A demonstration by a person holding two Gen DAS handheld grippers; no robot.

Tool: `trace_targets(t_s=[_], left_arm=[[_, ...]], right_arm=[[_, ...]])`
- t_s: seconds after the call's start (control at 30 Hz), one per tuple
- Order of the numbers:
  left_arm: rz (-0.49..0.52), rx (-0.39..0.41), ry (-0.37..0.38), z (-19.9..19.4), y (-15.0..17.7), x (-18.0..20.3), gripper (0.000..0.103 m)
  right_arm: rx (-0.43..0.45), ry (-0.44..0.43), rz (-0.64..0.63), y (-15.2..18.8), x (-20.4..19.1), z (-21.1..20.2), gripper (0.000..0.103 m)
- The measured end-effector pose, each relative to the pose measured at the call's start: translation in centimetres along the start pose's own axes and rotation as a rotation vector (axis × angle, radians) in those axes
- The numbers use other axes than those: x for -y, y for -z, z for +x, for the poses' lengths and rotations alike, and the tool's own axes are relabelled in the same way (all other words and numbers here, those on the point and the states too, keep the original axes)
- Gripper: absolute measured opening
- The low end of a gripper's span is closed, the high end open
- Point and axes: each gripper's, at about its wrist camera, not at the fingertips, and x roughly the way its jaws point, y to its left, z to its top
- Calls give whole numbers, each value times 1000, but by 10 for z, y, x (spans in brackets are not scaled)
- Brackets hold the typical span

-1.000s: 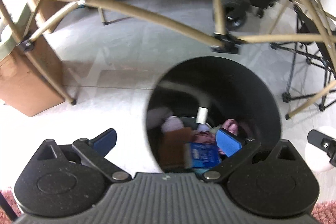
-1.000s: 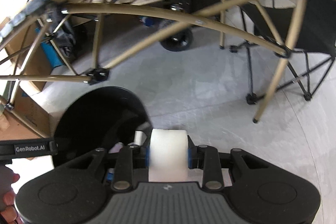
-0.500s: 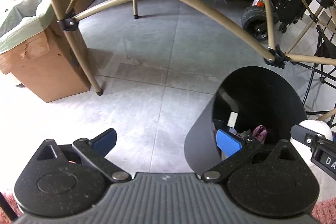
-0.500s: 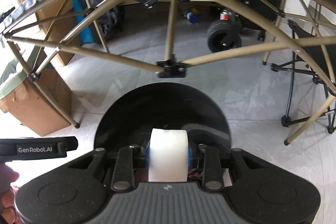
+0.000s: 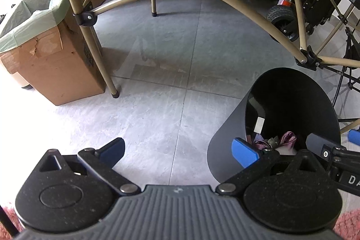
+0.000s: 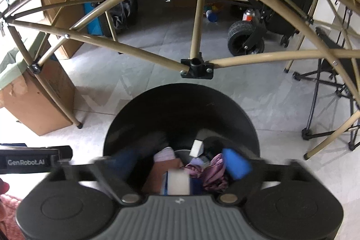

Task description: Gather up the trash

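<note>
The black trash bin [image 6: 180, 96] stands on the floor directly below my right gripper [image 6: 177, 163]. Its jaws are opening and blurred, and nothing is pressed between the pads. A white foam-like piece [image 6: 178, 181] sits loose below the fingers, over the trash in the bin. Inside lie a pink wrapper [image 6: 213, 174], a brown piece [image 6: 159, 174] and a small white scrap [image 6: 196, 147]. In the left wrist view the bin [image 5: 225, 138] is at the right. My left gripper [image 5: 180, 150] is open and empty over bare floor left of it.
A cardboard box with a green liner [image 5: 51, 64] stands at the left. Tan folding-table legs [image 5: 99, 55] and crossbars [image 6: 195, 64] arch over the bin. A wheeled cart [image 5: 281, 17] and a black folding chair [image 6: 326, 82] stand behind. A pink rug [image 5: 346, 224] lies at the near edge.
My right gripper swung over the bin and opened, letting go of the white piece it held. My left gripper moved left, away from the bin's mouth.
</note>
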Motion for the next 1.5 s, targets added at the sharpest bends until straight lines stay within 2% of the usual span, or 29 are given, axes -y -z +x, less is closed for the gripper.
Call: trace_targets(t_s=[0.07,0.5,0.77,0.97,1.03,1.13,1.27,1.43,1.5], left_arm=[[2,0,-3,1,0,0,103],[5,1,-7,1,0,-1,103],[17,52,11,-17,5,1,103],[15,139,51,-63,14,4,103],[25,177,85,-83,18,8,103],[69,235,144,-115,29,15,103],[125,322,183,-157,49,22,103],[165,406,236,-197,71,21,103],[192,430,244,-209,81,22,103]], right_arm=[[-1,5,-1,0,1,0,103],[-9,7,5,1,4,0,103],[39,-10,6,7,10,-25,103],[142,-35,-2,17,18,-79,103],[192,-40,1,21,23,-103,103],[280,-61,0,30,28,-143,103],[374,-78,-31,48,33,-194,103],[425,-86,-33,78,38,-241,103],[424,-61,-25,90,38,-256,103]])
